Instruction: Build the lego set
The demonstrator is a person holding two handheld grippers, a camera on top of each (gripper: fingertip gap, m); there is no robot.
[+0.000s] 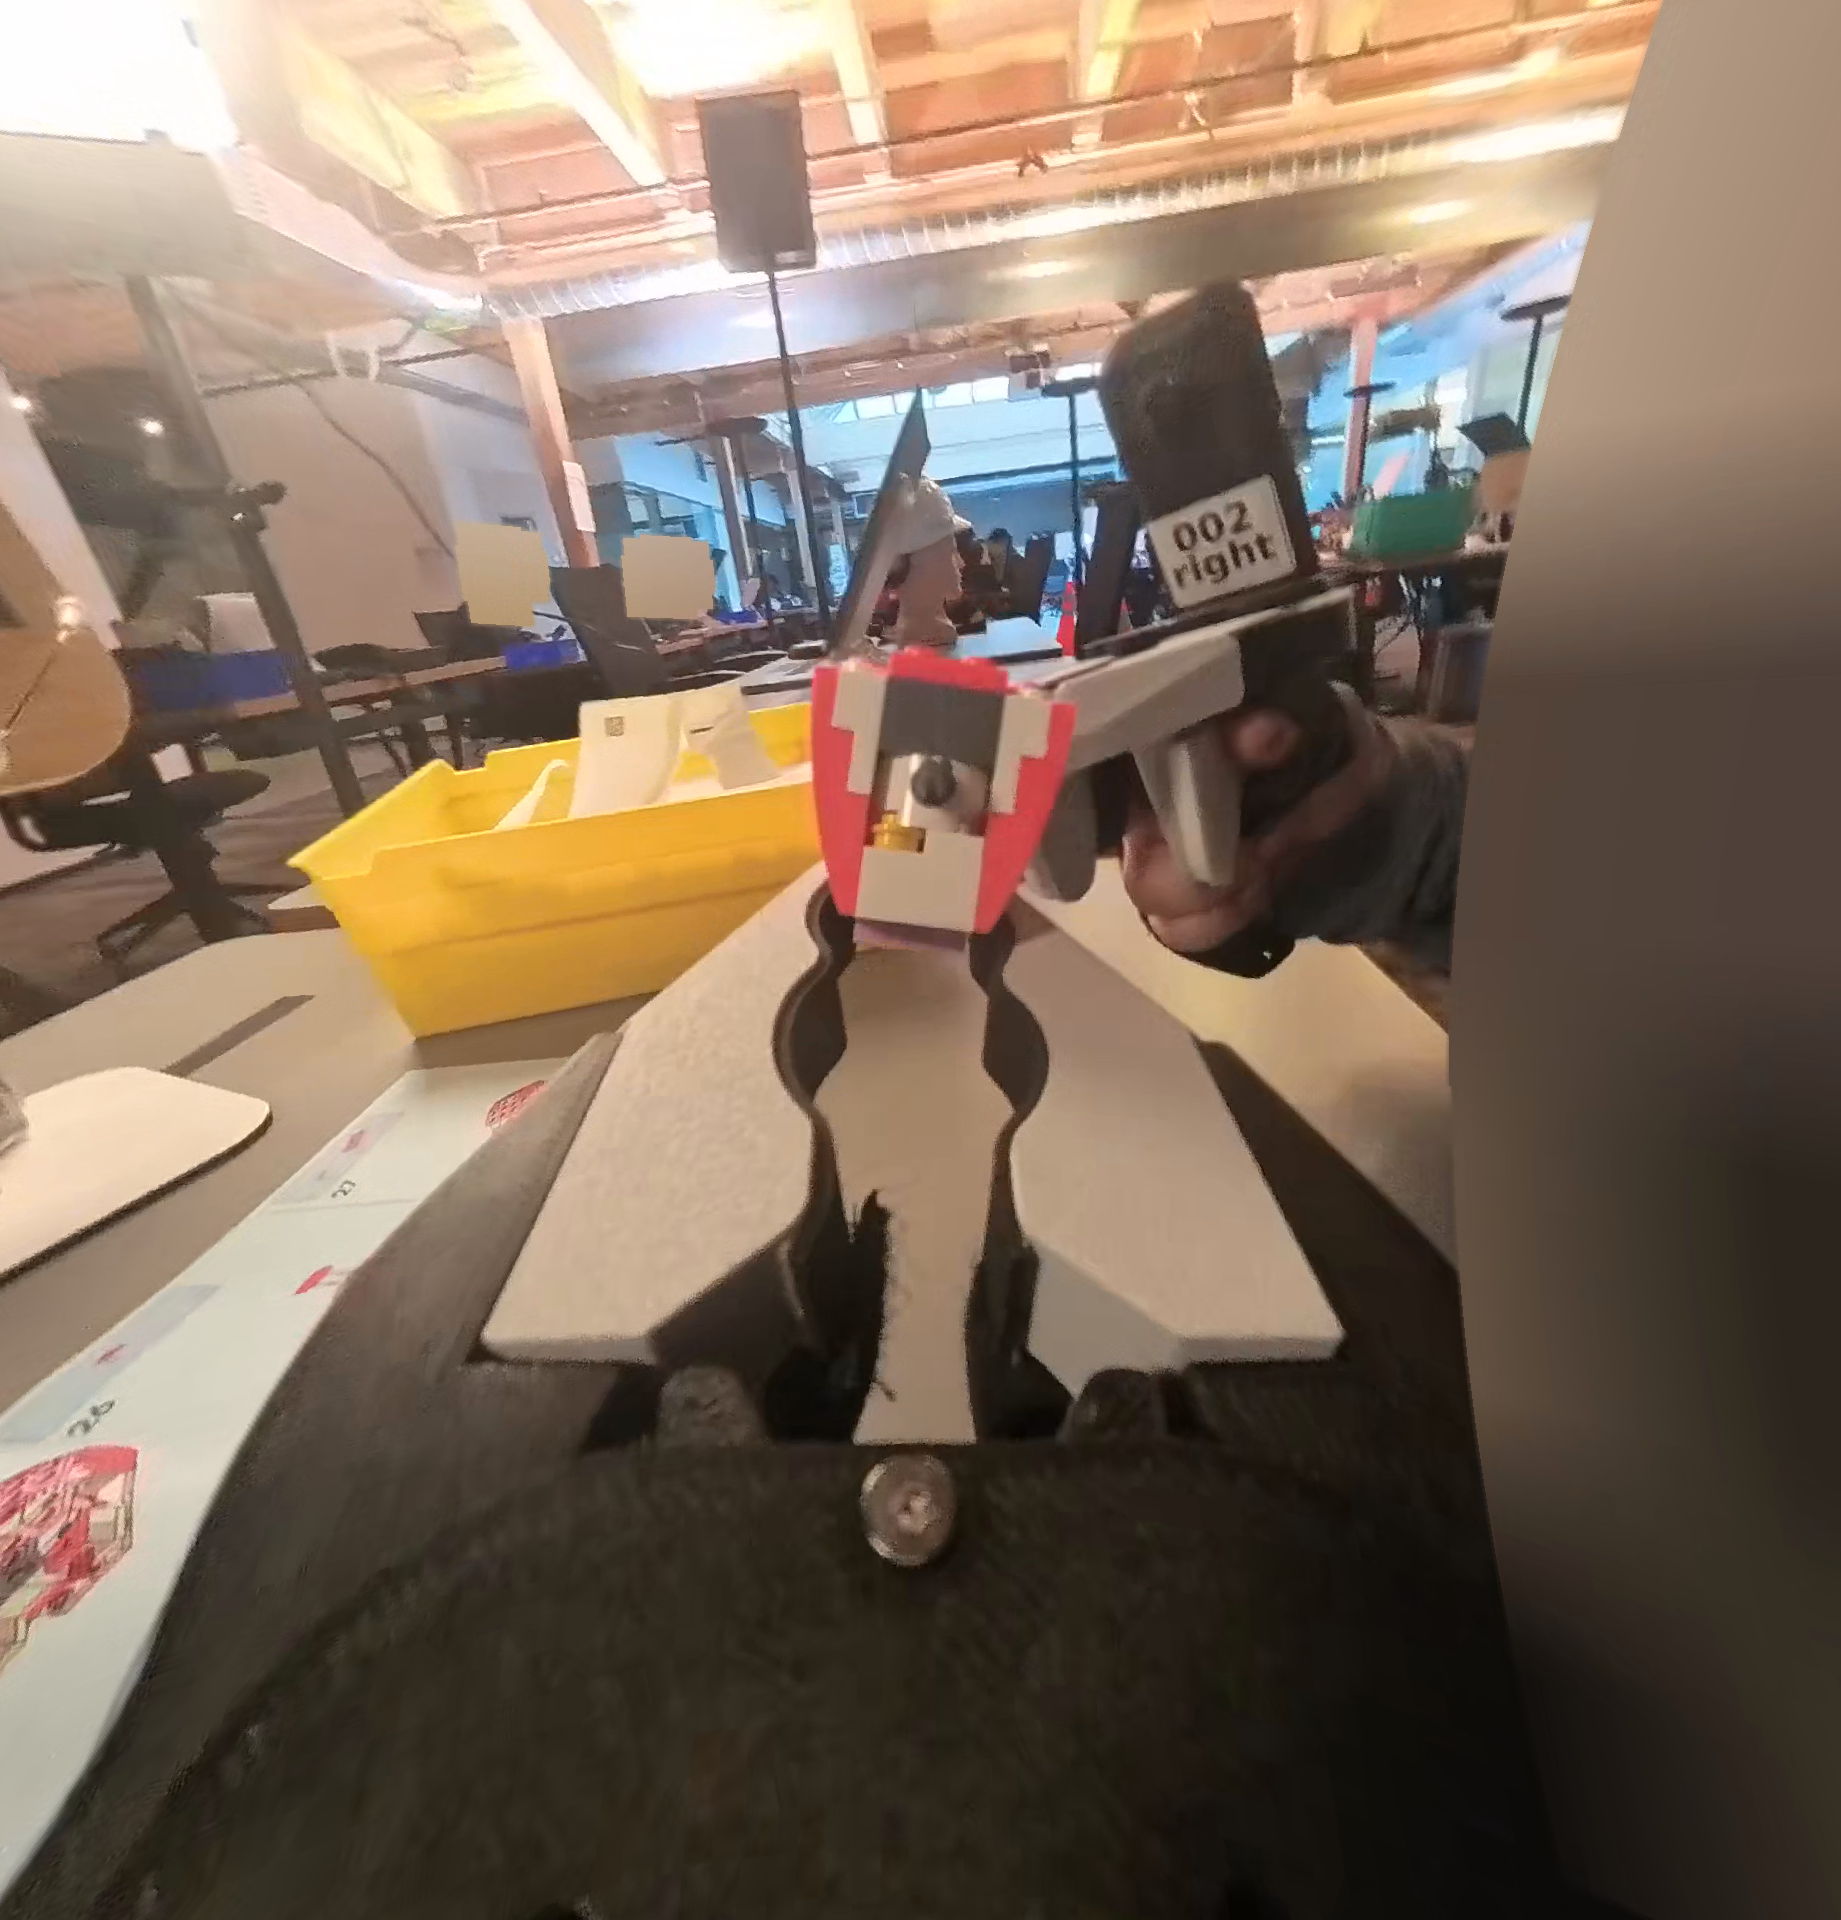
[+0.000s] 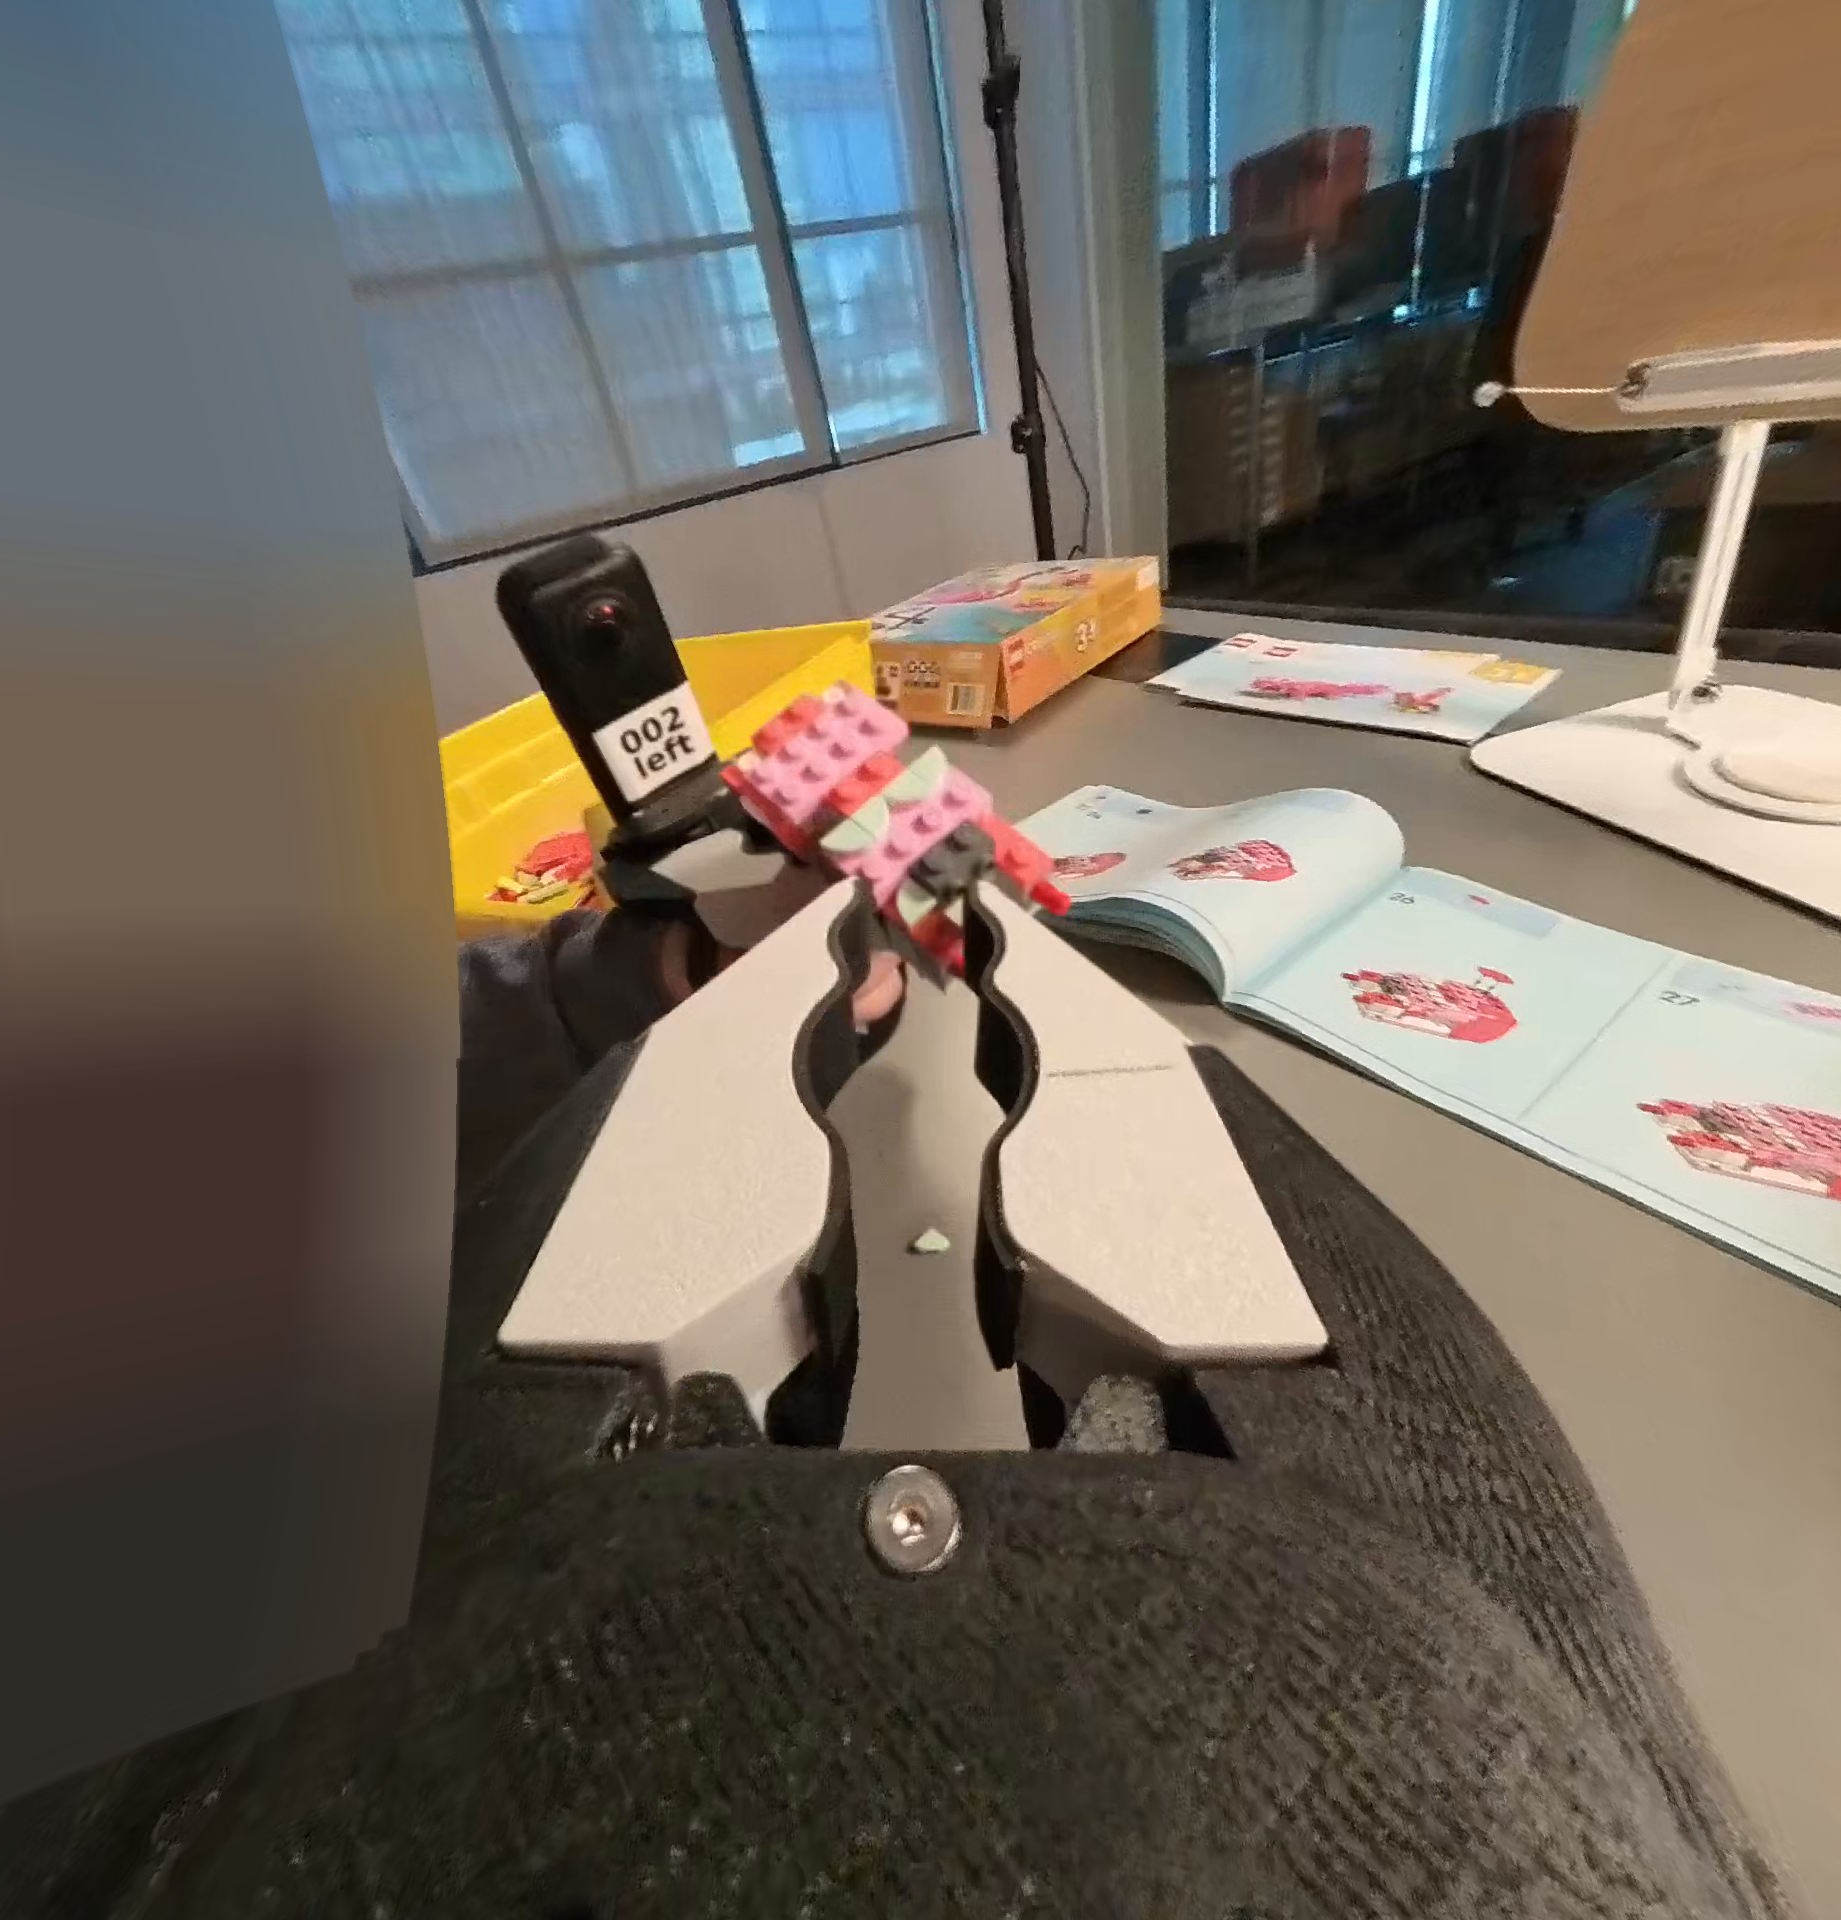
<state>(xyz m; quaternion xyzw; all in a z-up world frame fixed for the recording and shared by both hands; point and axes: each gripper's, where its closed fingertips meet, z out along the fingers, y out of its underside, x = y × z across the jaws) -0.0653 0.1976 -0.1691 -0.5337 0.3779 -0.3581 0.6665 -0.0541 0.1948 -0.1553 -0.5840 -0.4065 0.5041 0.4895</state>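
A small brick model is held up in the air above the grey table between both grippers. In the left wrist view I see its red, white and grey underside (image 1: 937,800). My left gripper (image 1: 911,925) is shut on its lilac lower end. The right gripper's grey fingers (image 1: 1144,707) reach it from the right. In the right wrist view the model (image 2: 864,810) shows its pink and red studded top with pale green pieces. My right gripper (image 2: 911,920) is shut on its dark and red end. The left gripper (image 2: 713,878) holds the far side.
A yellow bin (image 1: 542,894) with white bags and loose bricks stands behind the model; it also shows in the right wrist view (image 2: 500,790). An open instruction booklet (image 2: 1415,966), a cardboard box (image 2: 1009,644), a lamp base (image 2: 1726,769) and a small pale green piece (image 2: 931,1240) lie on the table. Both grippers' tips are close together, under 4 cm apart. Between my left fingertips and the small pale green piece (image 2: 931,1240) there is roughly 12 cm.
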